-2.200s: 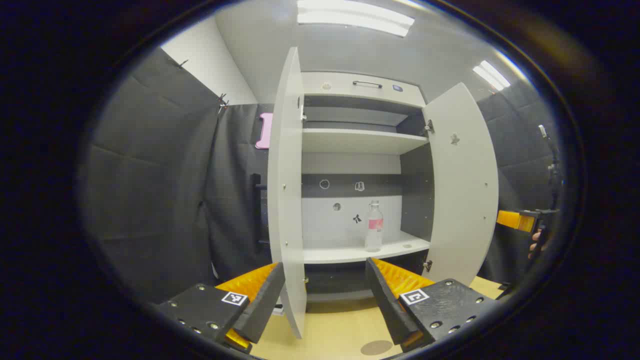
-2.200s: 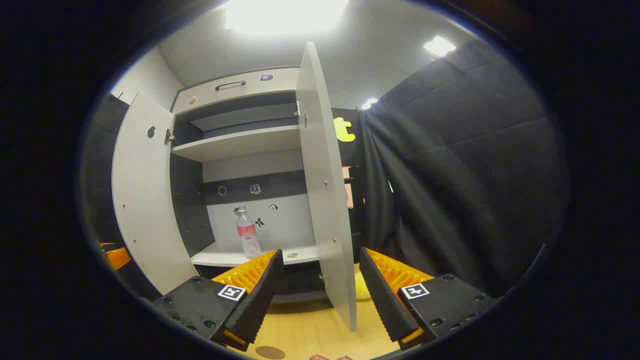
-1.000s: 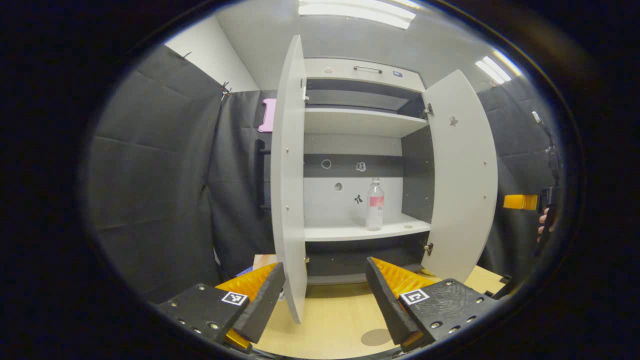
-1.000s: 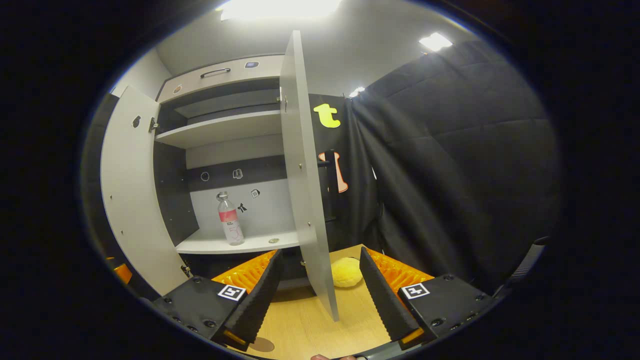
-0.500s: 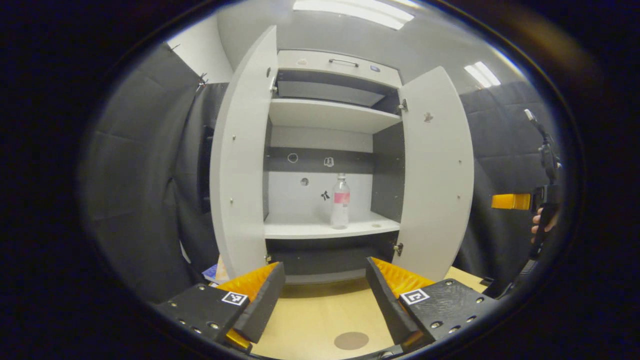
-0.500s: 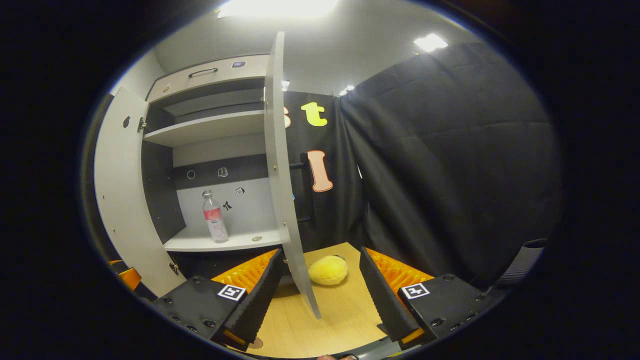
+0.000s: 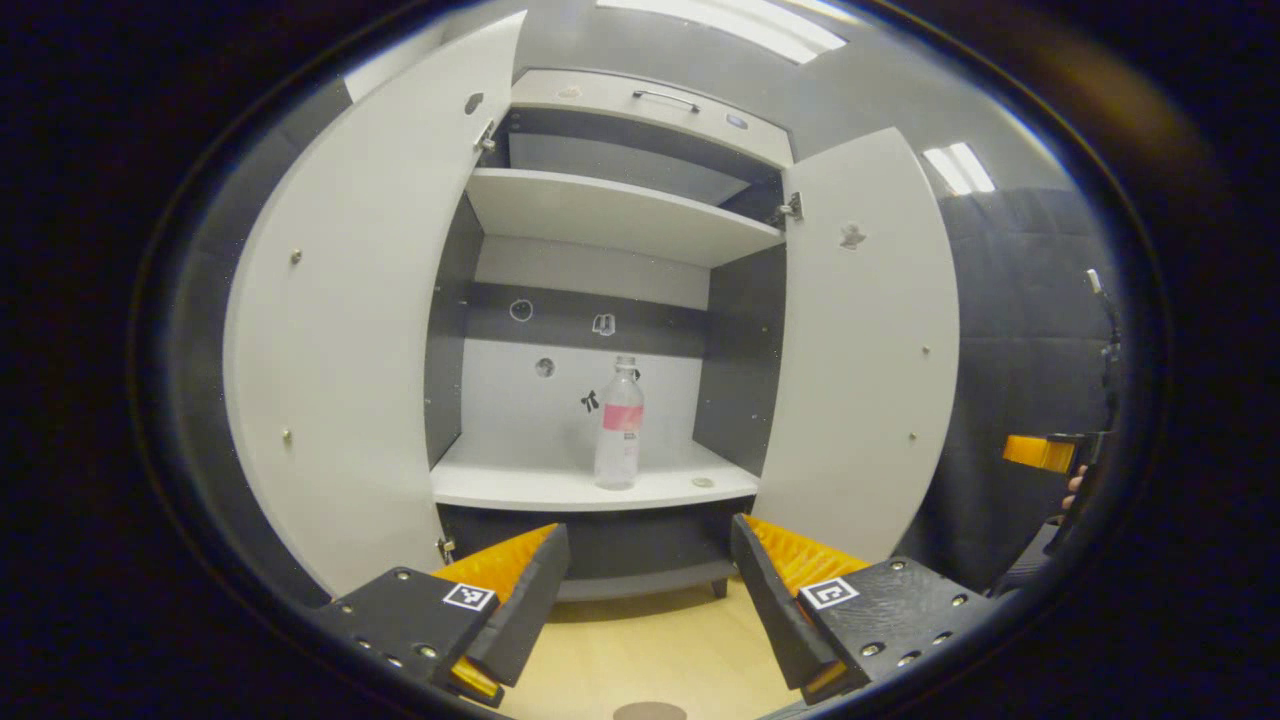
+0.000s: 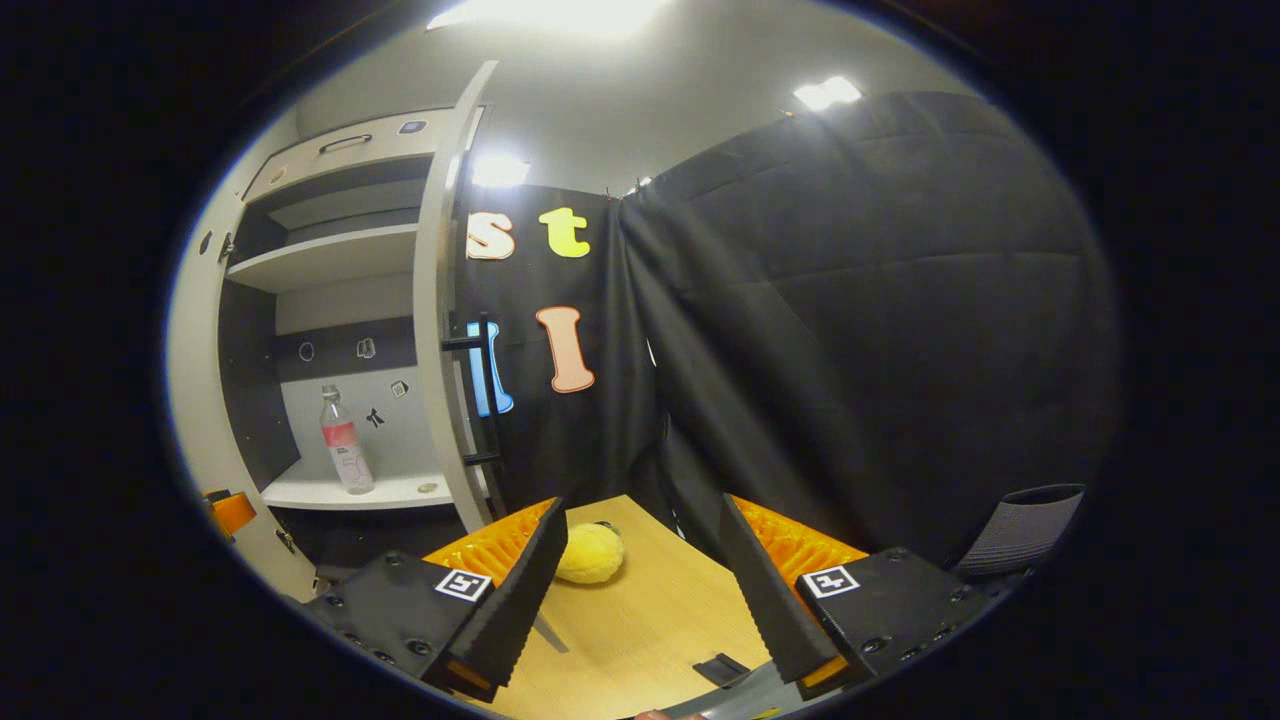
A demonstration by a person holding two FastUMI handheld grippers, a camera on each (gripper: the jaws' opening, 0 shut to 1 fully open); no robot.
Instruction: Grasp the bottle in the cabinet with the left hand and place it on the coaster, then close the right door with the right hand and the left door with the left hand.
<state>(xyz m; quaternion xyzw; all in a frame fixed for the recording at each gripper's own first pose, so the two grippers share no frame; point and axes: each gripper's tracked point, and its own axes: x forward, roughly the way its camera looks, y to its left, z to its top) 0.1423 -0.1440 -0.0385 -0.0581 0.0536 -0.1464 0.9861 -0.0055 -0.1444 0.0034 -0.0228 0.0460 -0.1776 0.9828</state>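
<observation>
A clear bottle (image 7: 619, 424) with a pink label stands upright on the cabinet's lower shelf (image 7: 560, 487). Both white doors stand wide apart: the left door (image 7: 350, 300) and the right door (image 7: 855, 345). My left gripper (image 7: 650, 570) is open in front of the shelf, below the bottle and some way short of it. The round grey coaster (image 7: 650, 711) peeks in at the bottom on the wooden table. In the right gripper view my right gripper (image 8: 640, 560) is open over the table, off to the right of the right door (image 8: 440, 330); the bottle (image 8: 343, 441) stands far left.
A yellow plush ball (image 8: 590, 553) lies on the wooden table (image 8: 640, 620) by the right door's bottom. The right gripper's orange finger and the hand holding it (image 7: 1050, 455) sit at the far right of the left gripper view. An upper shelf (image 7: 610, 215) spans the cabinet.
My left gripper has swung to face the cabinet's opening and come closer; the bottle now sits centred ahead. My right gripper has turned rightward, away from the cabinet, so door and bottle slid left.
</observation>
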